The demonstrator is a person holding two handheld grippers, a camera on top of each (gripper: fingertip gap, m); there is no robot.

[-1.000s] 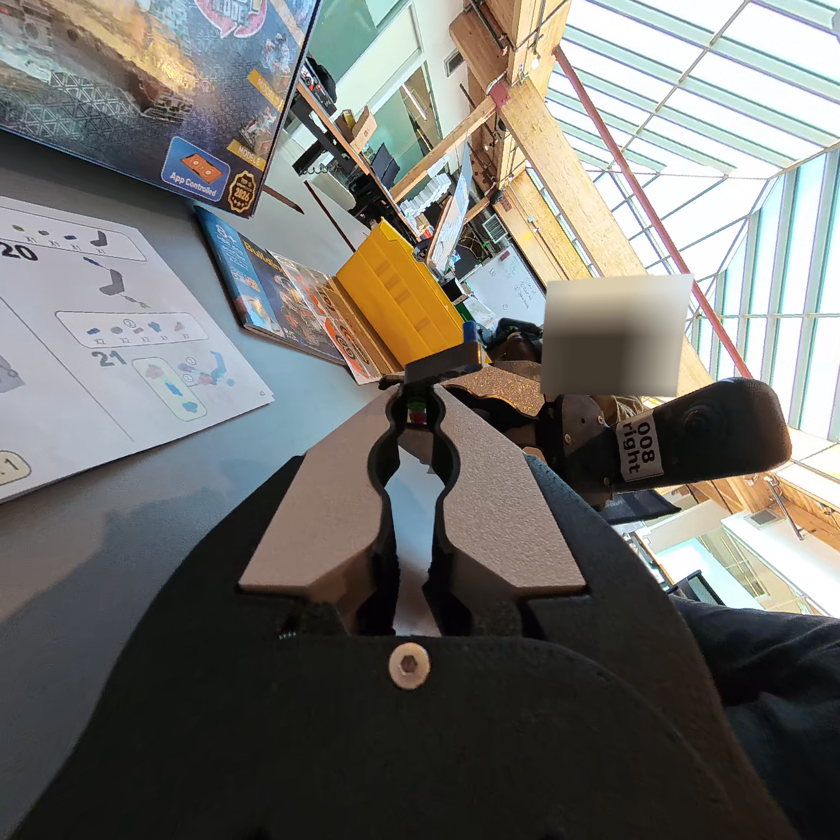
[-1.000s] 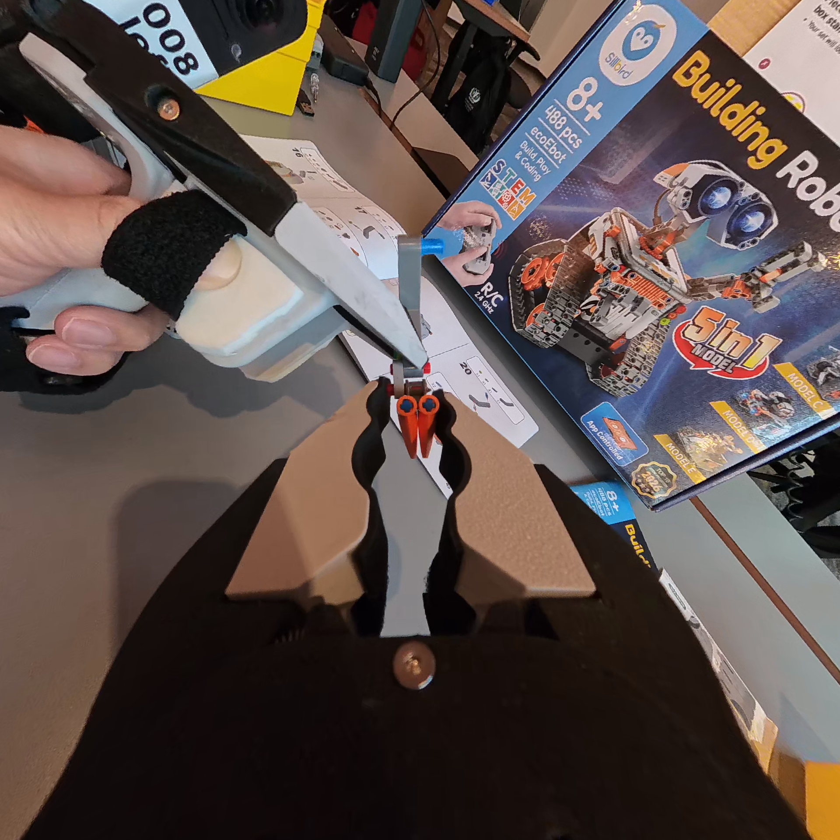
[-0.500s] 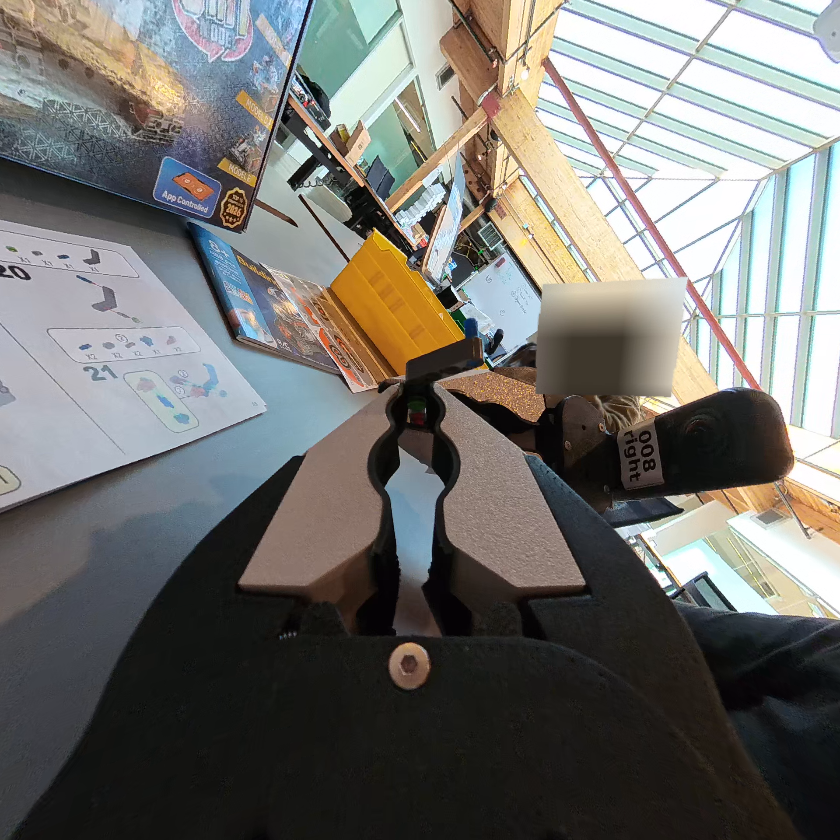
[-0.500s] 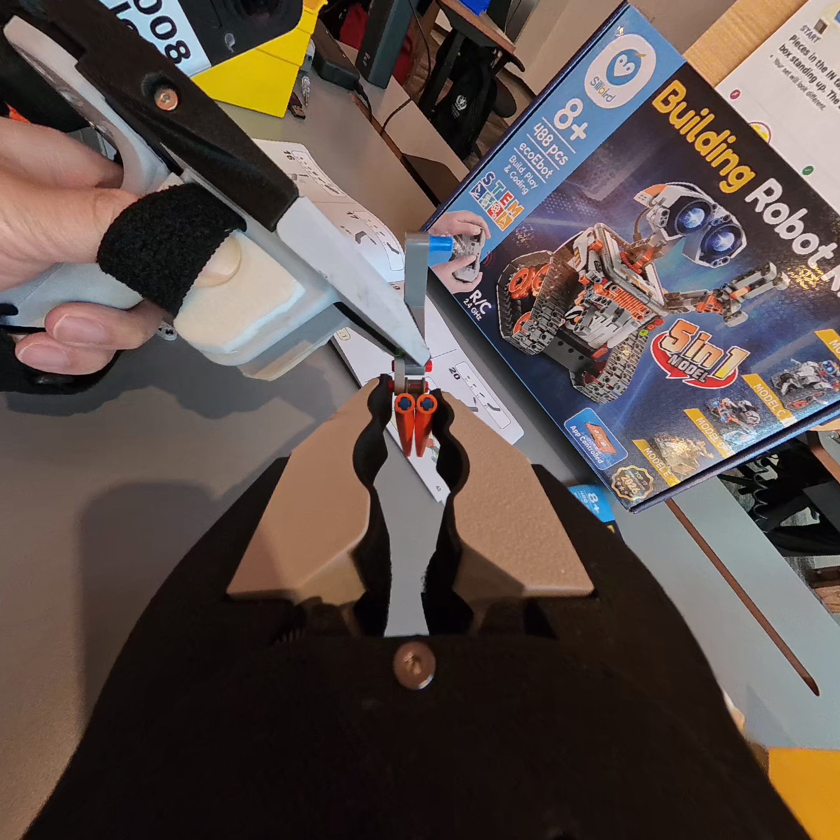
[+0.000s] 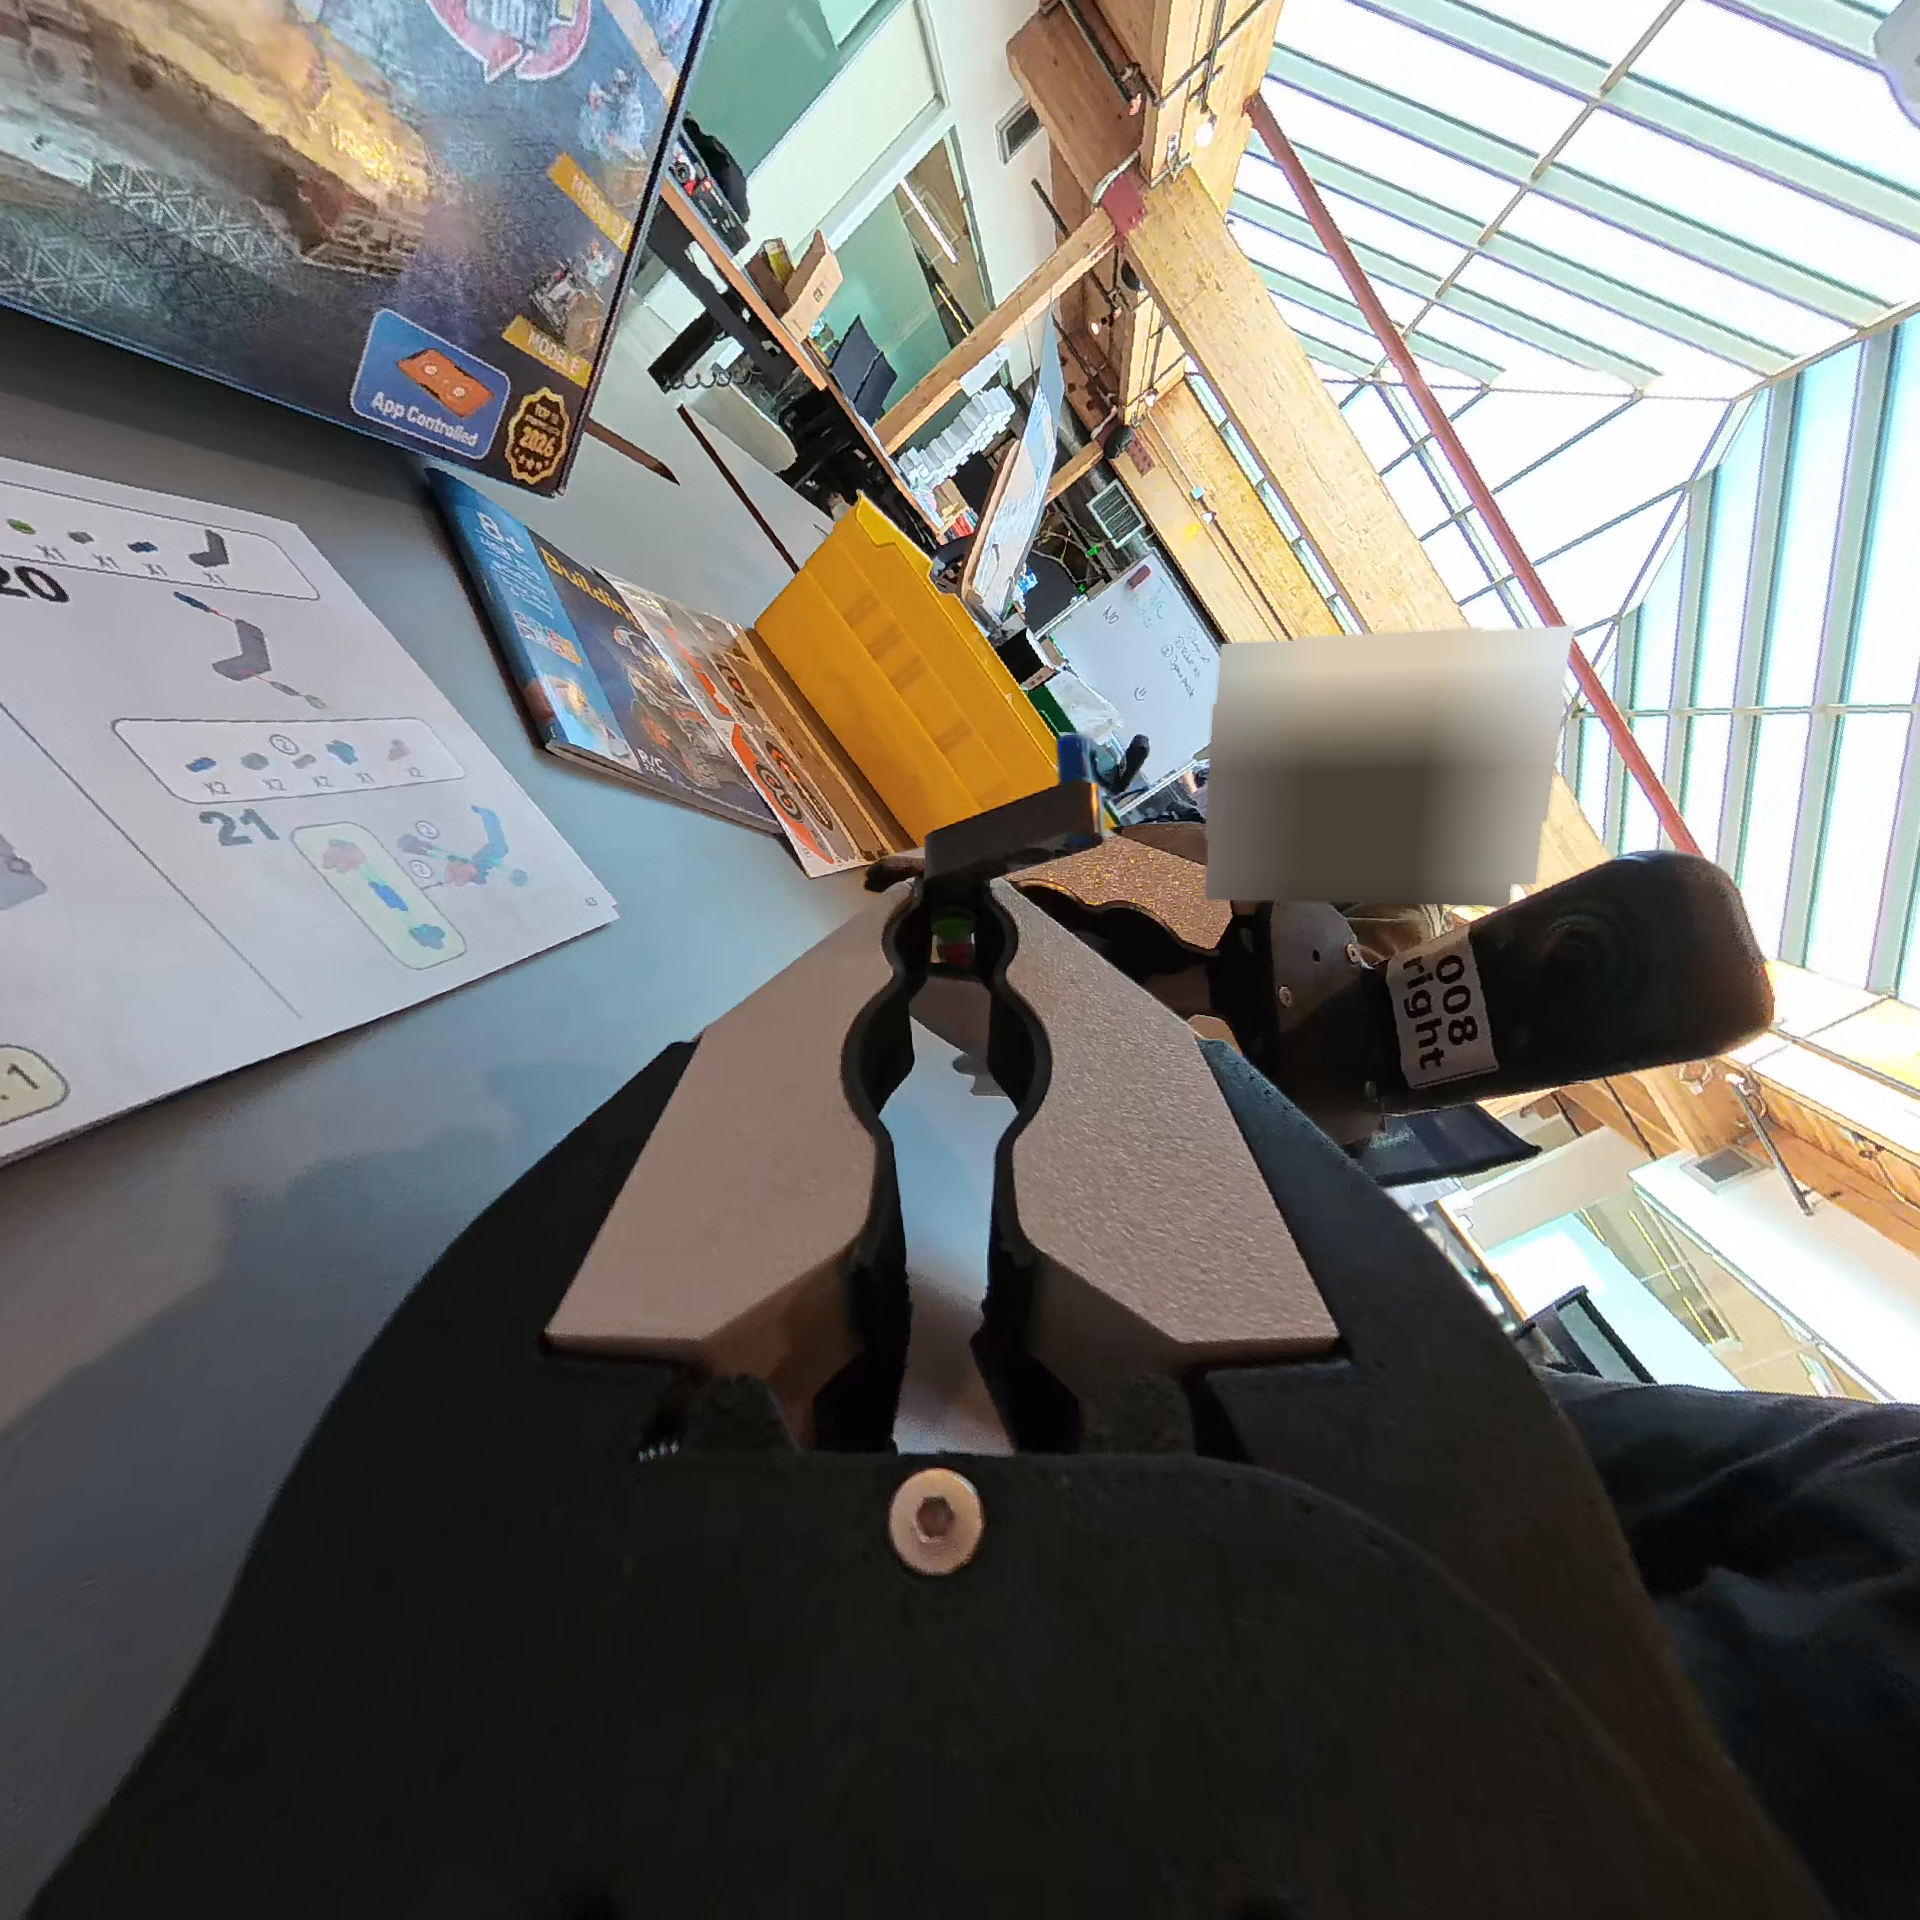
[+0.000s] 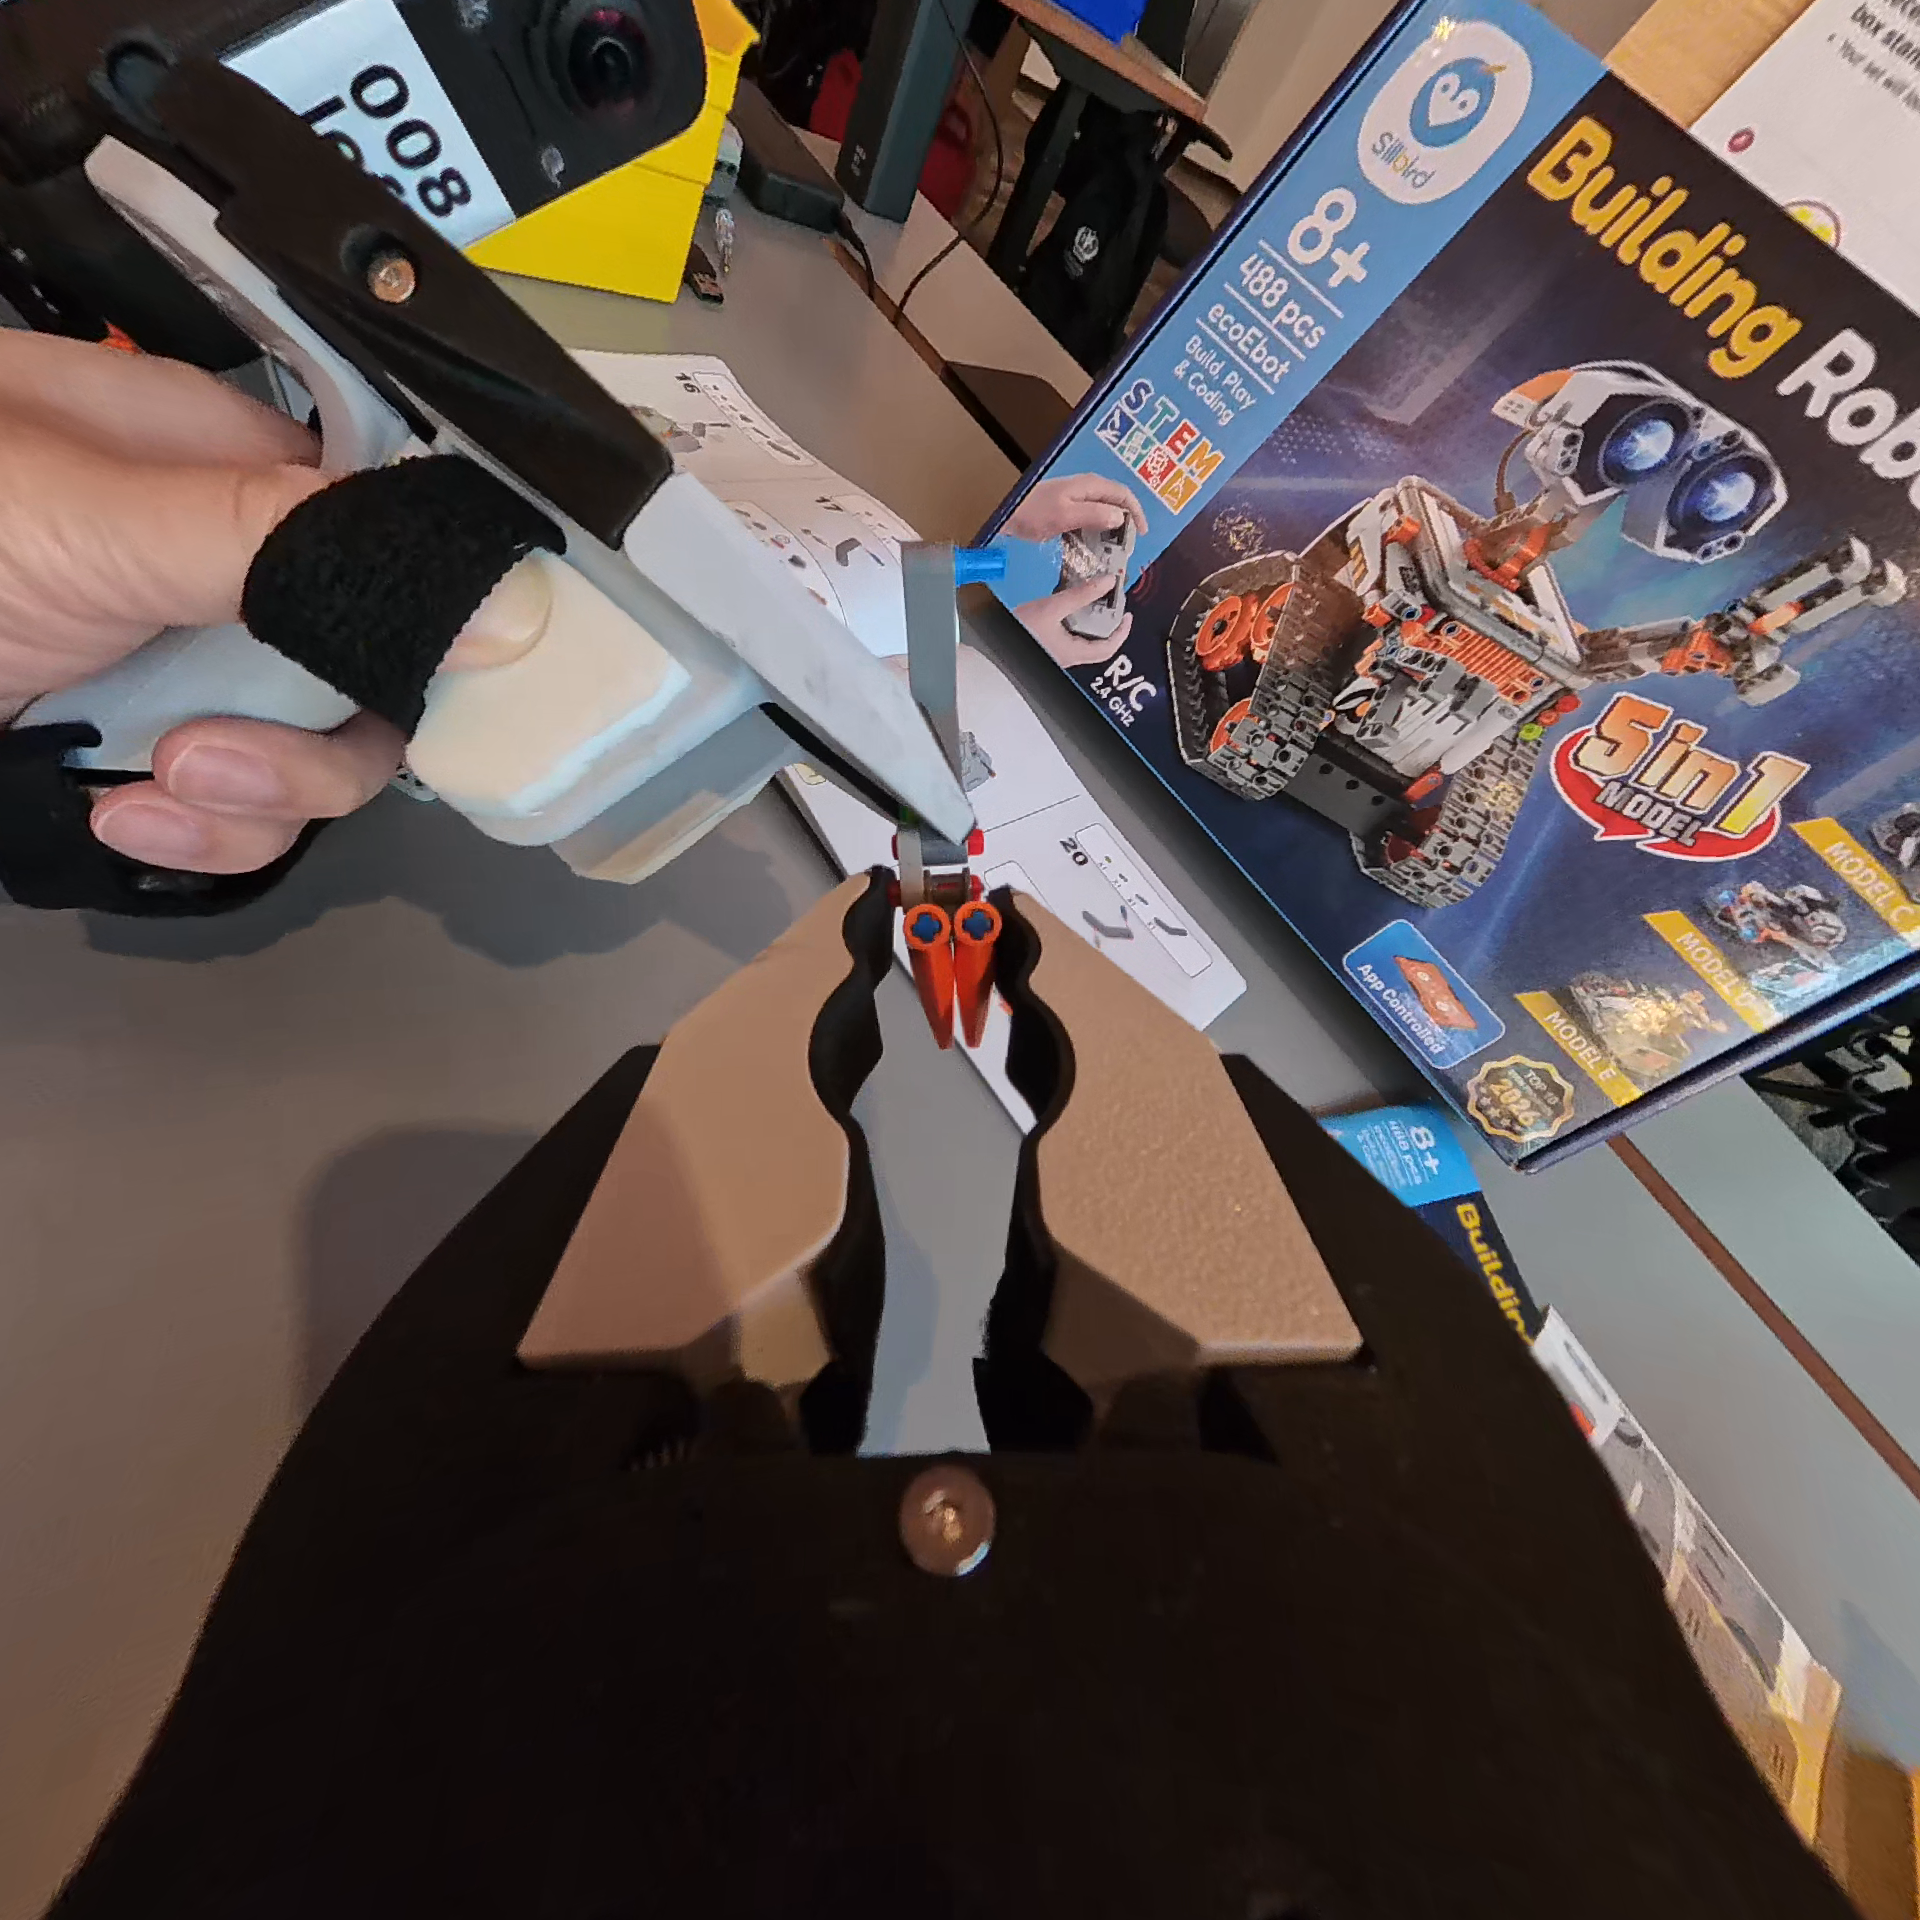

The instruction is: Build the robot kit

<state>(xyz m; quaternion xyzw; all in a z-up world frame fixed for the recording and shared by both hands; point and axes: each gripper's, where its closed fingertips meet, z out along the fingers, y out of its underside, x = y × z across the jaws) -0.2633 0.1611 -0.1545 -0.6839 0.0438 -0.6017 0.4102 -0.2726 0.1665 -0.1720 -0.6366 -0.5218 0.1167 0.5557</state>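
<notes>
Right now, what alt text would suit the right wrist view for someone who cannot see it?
The right gripper pinches two orange pegs on a small grey brick assembly, which the left gripper grips too. Below lie an instruction sheet and a toy box.

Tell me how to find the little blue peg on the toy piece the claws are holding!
Start at the big robot toy box standing on the grey table. Just left of it, a grey beam stands up from where the left claw and right claw meet. The blue peg sticks sideways from its top, unlike the two orange pieces below.
</notes>
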